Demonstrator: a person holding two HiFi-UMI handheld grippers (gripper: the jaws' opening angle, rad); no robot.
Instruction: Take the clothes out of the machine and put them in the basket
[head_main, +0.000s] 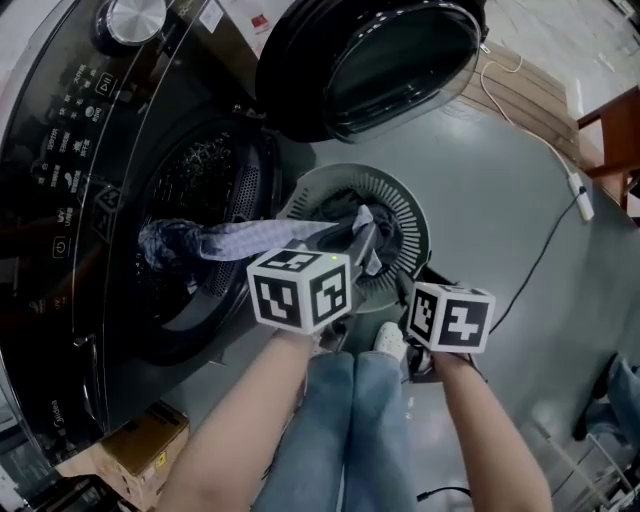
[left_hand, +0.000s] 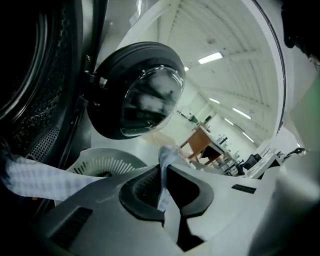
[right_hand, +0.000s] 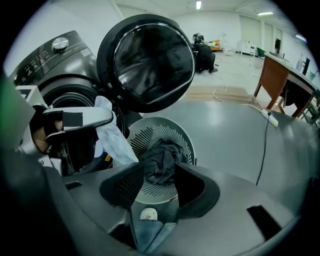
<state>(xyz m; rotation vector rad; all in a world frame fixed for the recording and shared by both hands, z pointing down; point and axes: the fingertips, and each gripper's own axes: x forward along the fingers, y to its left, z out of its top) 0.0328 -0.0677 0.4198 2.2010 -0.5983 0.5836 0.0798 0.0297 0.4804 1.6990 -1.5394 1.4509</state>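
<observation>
A light checked cloth (head_main: 240, 240) stretches from the washing machine's drum (head_main: 190, 190) toward the round slotted basket (head_main: 405, 200) on the floor. My left gripper (head_main: 362, 238) is shut on one end of it over the basket's near rim; in the left gripper view the cloth (left_hand: 162, 180) is pinched between the shut jaws of the left gripper (left_hand: 162, 189) and trails off to the left. Dark clothes (right_hand: 161, 161) lie in the basket (right_hand: 186, 142). My right gripper (right_hand: 155, 182) hangs open above them, holding nothing; in the head view the right gripper (head_main: 416, 287) is beside the basket.
The machine's round door (head_main: 390, 60) stands open above the basket. A cardboard box (head_main: 130, 445) sits at the machine's foot. A white cable (head_main: 560, 160) and a black one run over the grey floor. The person's legs in jeans (head_main: 350, 420) are below. A wooden table (right_hand: 280, 75) stands beyond.
</observation>
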